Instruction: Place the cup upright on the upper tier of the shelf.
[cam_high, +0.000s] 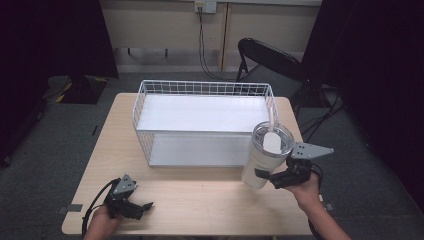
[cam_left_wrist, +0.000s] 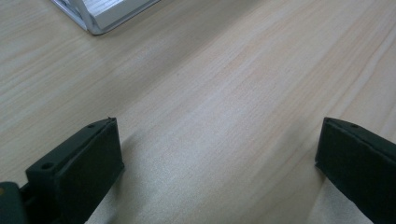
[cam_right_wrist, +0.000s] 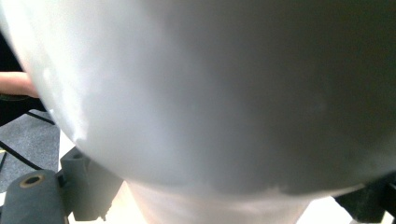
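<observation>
**Right tongs grip a white tumbler beside the wire shelf**

The right tongs (cam_high: 266, 179) are closed on the lower body of a white tumbler (cam_high: 262, 162), one jaw on each side of its narrow base. The tumbler has a clear lid and a pale straw (cam_high: 272, 116) rising from it, and it leans a little, its top toward the white wire shelf (cam_high: 202, 122). It sits just off the shelf's front right corner, over the counter (cam_high: 200, 200); whether its base touches the counter cannot be told. In the right gripper view the tumbler (cam_right_wrist: 210, 93) looms very close, with the dark jaw pads showing at both lower corners against its sides.

The left tongs (cam_high: 142, 207) are well apart from the shelf, near its front left side and close to the counter's near edge, held low by the person's left hand (cam_high: 100, 222). The jaws stand wide open with nothing between them. In the left gripper view the left tongs (cam_left_wrist: 219, 158) show bare wood grain between the two black pads, and a corner of the shelf (cam_left_wrist: 100, 14) lies farther ahead at the upper left.

A black folding chair (cam_high: 270, 62) stands behind the shelf, off the counter's far right corner.
</observation>
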